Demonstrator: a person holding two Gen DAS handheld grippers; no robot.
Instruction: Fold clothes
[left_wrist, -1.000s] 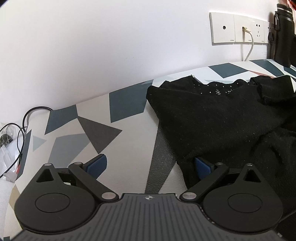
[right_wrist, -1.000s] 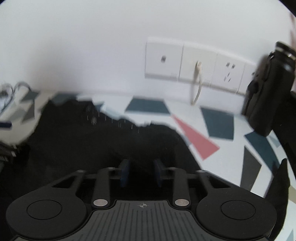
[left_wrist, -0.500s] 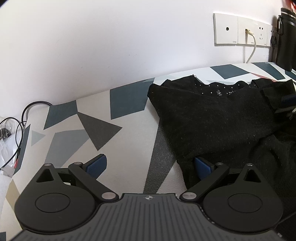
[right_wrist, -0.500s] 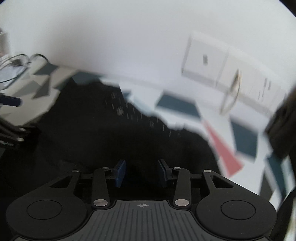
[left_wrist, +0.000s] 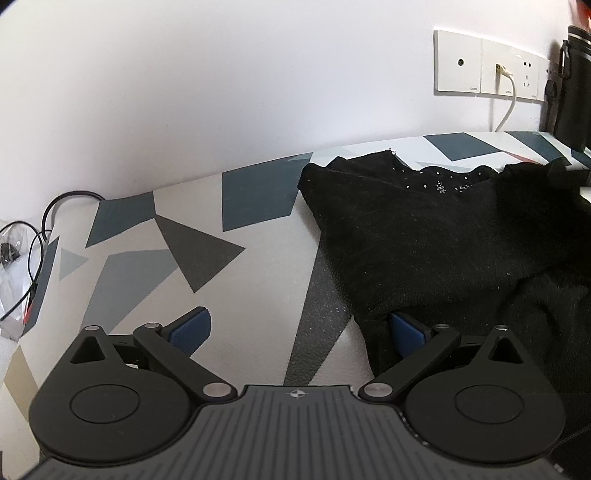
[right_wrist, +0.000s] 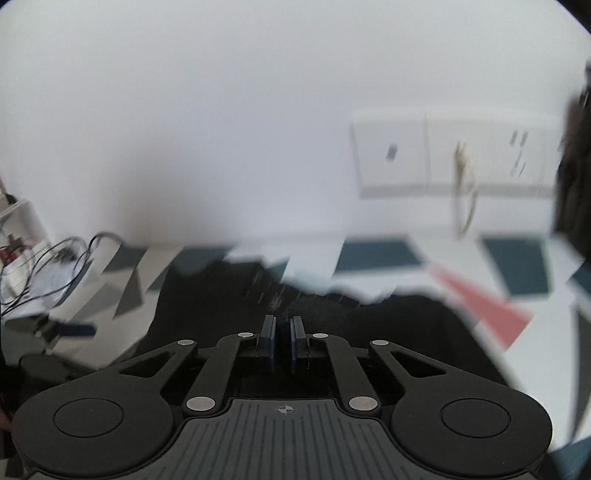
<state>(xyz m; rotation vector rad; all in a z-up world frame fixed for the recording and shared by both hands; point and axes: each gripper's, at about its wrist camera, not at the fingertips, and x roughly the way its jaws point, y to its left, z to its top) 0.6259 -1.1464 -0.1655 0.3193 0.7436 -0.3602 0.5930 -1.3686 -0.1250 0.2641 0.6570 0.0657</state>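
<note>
oddly, no legible writing; left gripper (left_wrist: 295, 332) jaws wide; right gripper (right_wrist: 283, 326) just closed, seemingly pinching black garment (left_wrist: 443, 236).

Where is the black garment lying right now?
In the left wrist view the black garment lies on the right side of the patterned table, its beaded neckline towards the wall below the sockets.
</note>
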